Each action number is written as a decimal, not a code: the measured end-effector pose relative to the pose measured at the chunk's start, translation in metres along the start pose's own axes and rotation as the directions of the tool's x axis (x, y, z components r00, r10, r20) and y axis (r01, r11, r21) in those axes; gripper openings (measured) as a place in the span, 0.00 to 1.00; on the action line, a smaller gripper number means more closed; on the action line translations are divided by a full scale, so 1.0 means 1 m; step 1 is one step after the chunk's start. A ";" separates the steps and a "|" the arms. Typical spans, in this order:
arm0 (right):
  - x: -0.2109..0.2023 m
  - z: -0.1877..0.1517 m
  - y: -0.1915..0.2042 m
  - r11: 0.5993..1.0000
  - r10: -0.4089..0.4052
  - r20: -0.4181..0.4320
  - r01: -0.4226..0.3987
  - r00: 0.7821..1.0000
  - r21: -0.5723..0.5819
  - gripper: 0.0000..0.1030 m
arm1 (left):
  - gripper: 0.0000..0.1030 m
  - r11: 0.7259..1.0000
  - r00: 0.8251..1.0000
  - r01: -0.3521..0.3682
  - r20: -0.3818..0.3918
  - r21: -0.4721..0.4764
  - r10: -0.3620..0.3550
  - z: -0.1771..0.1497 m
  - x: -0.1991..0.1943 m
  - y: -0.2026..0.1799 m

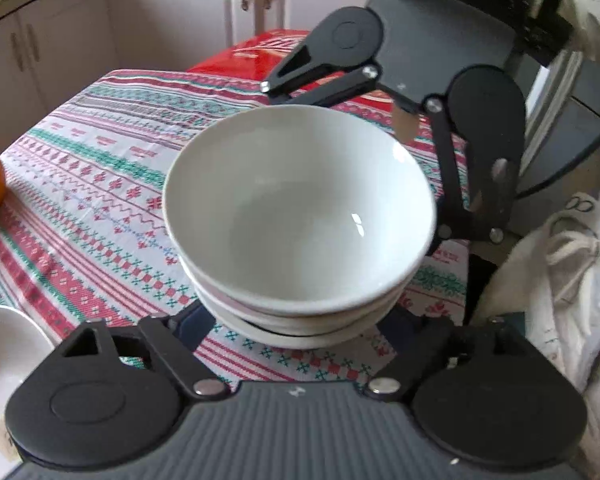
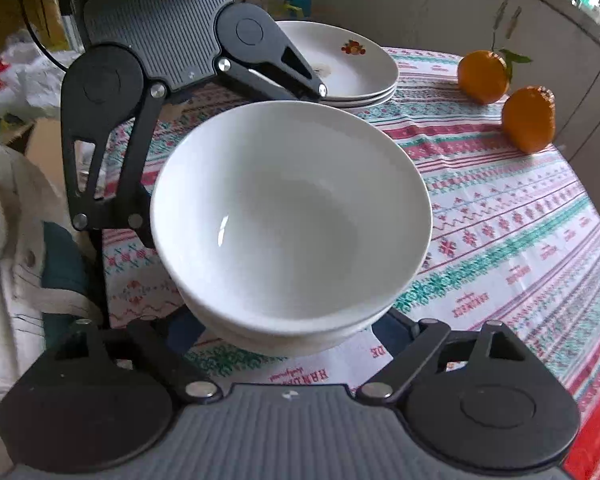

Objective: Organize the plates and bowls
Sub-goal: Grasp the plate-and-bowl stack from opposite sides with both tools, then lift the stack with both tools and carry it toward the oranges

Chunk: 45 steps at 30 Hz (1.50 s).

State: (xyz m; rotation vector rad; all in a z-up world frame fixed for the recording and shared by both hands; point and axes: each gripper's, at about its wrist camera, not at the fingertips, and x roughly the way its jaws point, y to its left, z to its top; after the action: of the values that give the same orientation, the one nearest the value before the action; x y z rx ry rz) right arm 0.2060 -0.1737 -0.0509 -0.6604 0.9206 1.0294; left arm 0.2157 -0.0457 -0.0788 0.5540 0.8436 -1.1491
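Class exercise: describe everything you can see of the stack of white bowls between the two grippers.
The stack of white bowls looks like glossy, plain ceramic, with at least three nested upright; the top one is empty. It sits over the patterned tablecloth. The left gripper and right gripper straddle its base from opposite sides; actual contact is hidden beneath the bowls.

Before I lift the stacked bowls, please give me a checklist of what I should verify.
1. Bowl stack nested and upright: ok.
2. Left hand-held gripper straddles the stack: ok.
3. Right hand-held gripper straddles it from the opposite side: ok.
4. Firm clamp on the stack: cannot tell, contact hidden behind the bowls.
5. Plate stack apart from the bowls: ok.
6. Oranges away from the bowls: ok.
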 end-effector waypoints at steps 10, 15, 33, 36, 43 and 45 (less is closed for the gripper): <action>0.003 0.004 -0.003 0.999 0.034 -0.012 -0.034 0.999 -0.010 0.86 | 0.80 0.999 0.999 0.035 -0.003 0.004 -0.035 0.001 0.002 0.011; 0.004 0.005 -0.003 0.999 0.038 -0.022 -0.038 0.999 -0.012 0.85 | 0.80 0.999 0.999 0.051 -0.009 0.002 -0.051 0.002 0.002 0.014; -0.011 0.021 0.006 1.000 -0.002 -0.030 0.001 1.000 -0.028 0.84 | 0.80 1.000 1.000 0.009 0.020 0.015 -0.009 0.004 -0.017 0.009; -0.015 0.029 0.011 0.999 -0.003 -0.030 0.001 1.000 -0.048 0.84 | 0.80 1.000 1.000 -0.007 0.026 0.007 0.007 0.002 -0.027 0.006; -0.020 0.057 0.021 0.993 0.000 -0.017 -0.002 1.000 -0.116 0.84 | 0.80 0.998 0.997 -0.064 0.039 -0.023 0.065 -0.010 -0.056 0.004; -0.019 0.067 0.024 0.990 0.002 -0.012 -0.003 1.000 -0.138 0.84 | 0.80 0.996 0.995 -0.085 0.043 -0.037 0.087 -0.015 -0.065 0.005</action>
State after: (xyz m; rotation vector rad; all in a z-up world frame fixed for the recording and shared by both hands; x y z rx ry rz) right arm 0.2018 -0.1177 -0.0033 -0.7810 0.8659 1.0995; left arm 0.2053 0.0042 -0.0350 0.5296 0.7929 -1.0626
